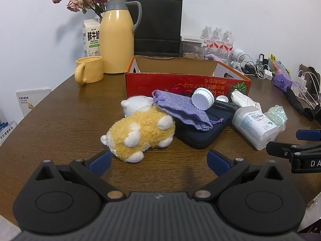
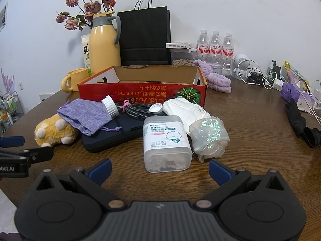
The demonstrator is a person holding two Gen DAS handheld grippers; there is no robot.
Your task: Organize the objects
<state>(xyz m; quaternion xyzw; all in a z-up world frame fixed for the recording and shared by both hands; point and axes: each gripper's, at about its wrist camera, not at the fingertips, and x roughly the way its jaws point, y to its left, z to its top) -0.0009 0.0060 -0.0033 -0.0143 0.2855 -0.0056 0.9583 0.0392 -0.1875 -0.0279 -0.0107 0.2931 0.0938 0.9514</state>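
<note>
A red cardboard box [image 1: 180,80] [image 2: 140,92] stands open at the table's middle, with a heap of items in front. A yellow and white plush toy [image 1: 140,132] [image 2: 54,130] lies just beyond my open left gripper [image 1: 159,161]. A purple cloth pouch [image 1: 180,108] [image 2: 84,114] rests on a dark blue case [image 1: 204,132] [image 2: 114,132], beside a white bottle [image 1: 202,99] [image 2: 110,105]. A clear box of cotton swabs [image 2: 166,142] [image 1: 254,126] lies right before my open right gripper [image 2: 159,167]. Next to it are a crumpled iridescent bag [image 2: 208,136] and a white packet [image 2: 184,108].
At the back stand a yellow thermos [image 1: 117,34], a yellow mug [image 1: 88,70], a milk carton [image 1: 91,38], dried flowers, a black paper bag [image 1: 158,26] and water bottles [image 2: 215,46]. Chargers, cables [image 2: 258,76] and a black folded umbrella [image 2: 301,124] crowd the right side. A purple towel [image 2: 216,80] lies behind the box.
</note>
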